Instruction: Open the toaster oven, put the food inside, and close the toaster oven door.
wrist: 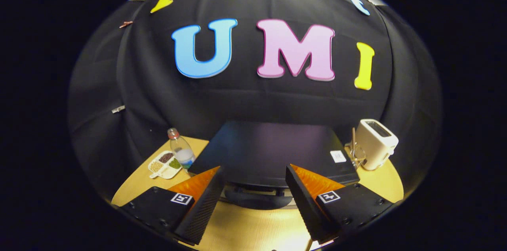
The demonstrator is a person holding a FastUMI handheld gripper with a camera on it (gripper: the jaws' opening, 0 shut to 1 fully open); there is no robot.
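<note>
- Black toaster oven point(265, 152) sits on the wooden table point(253, 231), just ahead of my gripper point(253, 185); its top faces me.
- My fingers stand spread apart with nothing between them.
- To its left I see a bottle point(181, 150) and a divided snack plate point(164, 164).
- White toaster point(376, 144) stands to its right.

Claw point(253, 191) spread; toaster oven point(269, 152) blocks way ahead

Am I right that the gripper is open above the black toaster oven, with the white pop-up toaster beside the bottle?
Not quite. In the gripper view the gripper is open above the toaster oven, but the white toaster stands on the opposite side from the bottle, which is beside the divided dish.
</note>
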